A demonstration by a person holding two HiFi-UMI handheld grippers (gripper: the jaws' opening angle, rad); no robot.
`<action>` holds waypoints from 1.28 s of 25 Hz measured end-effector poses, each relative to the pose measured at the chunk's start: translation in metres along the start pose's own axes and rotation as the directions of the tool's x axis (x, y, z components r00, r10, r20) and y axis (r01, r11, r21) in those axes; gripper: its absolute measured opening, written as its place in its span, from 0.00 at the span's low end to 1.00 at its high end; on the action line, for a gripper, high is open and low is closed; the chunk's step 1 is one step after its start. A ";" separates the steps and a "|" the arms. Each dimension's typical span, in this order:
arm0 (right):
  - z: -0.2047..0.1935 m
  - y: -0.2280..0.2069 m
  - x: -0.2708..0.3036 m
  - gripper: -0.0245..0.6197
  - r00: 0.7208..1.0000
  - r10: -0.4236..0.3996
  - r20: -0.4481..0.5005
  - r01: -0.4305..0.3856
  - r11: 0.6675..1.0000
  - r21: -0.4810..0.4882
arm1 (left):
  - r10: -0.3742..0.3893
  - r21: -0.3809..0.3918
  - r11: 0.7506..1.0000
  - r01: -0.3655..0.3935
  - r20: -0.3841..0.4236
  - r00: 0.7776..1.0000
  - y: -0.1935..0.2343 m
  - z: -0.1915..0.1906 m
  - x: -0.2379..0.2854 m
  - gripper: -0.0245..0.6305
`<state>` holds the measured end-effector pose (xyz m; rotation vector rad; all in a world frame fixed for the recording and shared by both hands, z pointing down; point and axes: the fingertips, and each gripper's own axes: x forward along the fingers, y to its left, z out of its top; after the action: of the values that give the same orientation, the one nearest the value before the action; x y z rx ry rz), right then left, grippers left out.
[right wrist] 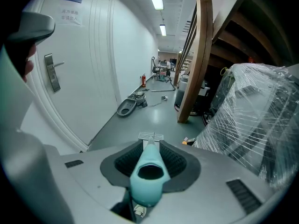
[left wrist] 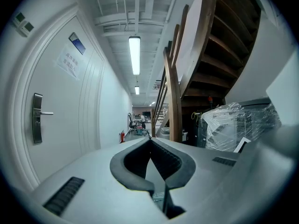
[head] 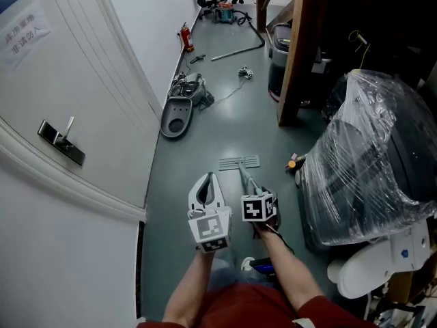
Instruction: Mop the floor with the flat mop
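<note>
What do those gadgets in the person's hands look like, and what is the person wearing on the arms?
The left gripper and right gripper are both pale grey plastic shells that taper to two jaws lined with dark ribbed pads. Each carries a cube with black-and-white square markers. The person's sleeves are red.

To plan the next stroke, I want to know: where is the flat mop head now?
In the head view the flat mop head lies on the floor just ahead of the right gripper, left of the plastic-wrapped bundle.
</note>
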<state>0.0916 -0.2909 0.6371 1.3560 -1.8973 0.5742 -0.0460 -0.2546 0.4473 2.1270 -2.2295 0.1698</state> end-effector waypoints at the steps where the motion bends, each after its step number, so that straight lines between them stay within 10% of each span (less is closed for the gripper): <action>1: 0.007 0.002 0.006 0.22 1.000 -0.004 0.002 0.004 1.000 0.003 | -0.004 -0.001 1.000 0.004 0.001 1.000 0.004 -0.001 0.008 0.06; 32: 0.167 0.064 0.138 0.22 0.997 -0.078 -0.019 0.079 0.994 0.077 | -0.084 -0.028 0.996 0.084 0.009 0.996 0.147 0.015 0.206 0.06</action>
<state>-0.0431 -0.4717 0.6398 1.4643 -1.8164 0.6234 -0.2021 -0.4546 0.4502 2.2056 -2.1289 0.1255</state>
